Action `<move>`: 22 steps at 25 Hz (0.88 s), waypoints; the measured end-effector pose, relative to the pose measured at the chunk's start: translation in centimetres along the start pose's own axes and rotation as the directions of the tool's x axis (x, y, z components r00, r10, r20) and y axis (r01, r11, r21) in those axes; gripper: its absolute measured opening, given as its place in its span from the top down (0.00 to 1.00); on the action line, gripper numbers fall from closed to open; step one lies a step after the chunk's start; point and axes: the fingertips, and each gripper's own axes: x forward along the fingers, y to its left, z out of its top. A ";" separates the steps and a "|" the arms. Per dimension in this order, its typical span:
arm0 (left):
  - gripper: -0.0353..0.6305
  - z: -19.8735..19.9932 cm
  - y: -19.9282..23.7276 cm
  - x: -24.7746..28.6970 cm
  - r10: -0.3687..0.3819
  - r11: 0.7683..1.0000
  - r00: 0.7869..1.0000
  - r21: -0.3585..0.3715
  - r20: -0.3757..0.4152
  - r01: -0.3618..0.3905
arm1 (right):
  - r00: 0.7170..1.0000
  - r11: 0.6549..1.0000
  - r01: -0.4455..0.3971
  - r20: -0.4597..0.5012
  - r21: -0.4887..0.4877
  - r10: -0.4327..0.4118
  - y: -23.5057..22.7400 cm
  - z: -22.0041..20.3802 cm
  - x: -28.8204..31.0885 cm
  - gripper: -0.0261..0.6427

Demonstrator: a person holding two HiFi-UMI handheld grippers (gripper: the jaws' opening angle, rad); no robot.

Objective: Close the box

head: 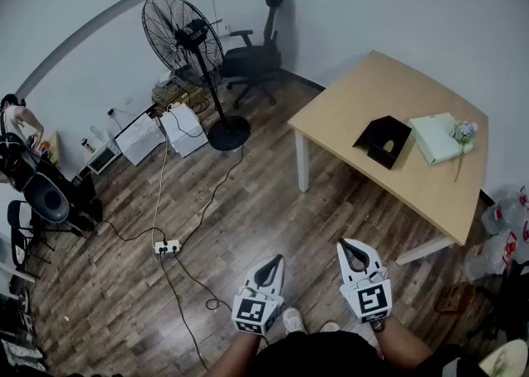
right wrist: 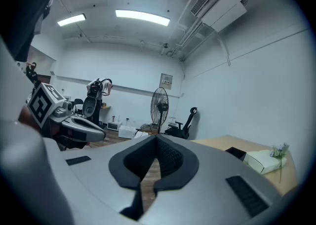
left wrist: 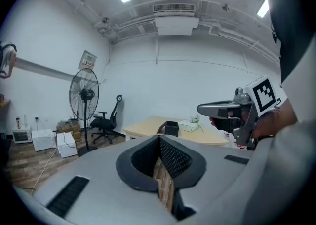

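Fingers (left wrist: 174, 159) of the left gripper (head: 270, 263) are seen pressed together at the tips with nothing between them. The right gripper (head: 354, 246) is closed and empty in the same way. Both are held low over the wooden floor (head: 248, 193), well apart from the worktop (head: 355, 94); the arms behind them are cut off by the lower frame edge. A broad stretch of bare floor lies between the grippers and the worktop's near edge. A standing fan (head: 186, 40) is placed off to the left of the worktop. The black box (head: 383, 140) rests near the worktop's middle with its lid raised; its inside is too dark for anything to be made out. Bare worktop is left on its left side and toward the near edge. A pale green box (head: 438, 137) lies just beside it on the right, with a flower (head: 464, 131) at its corner.
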 end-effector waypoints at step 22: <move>0.93 0.4 -0.4 -0.9 -0.090 0.996 0.996 0.026 -0.018 0.090 | 0.999 0.998 0.048 -0.002 0.045 -0.048 1.1 1.1 -2.5 0.94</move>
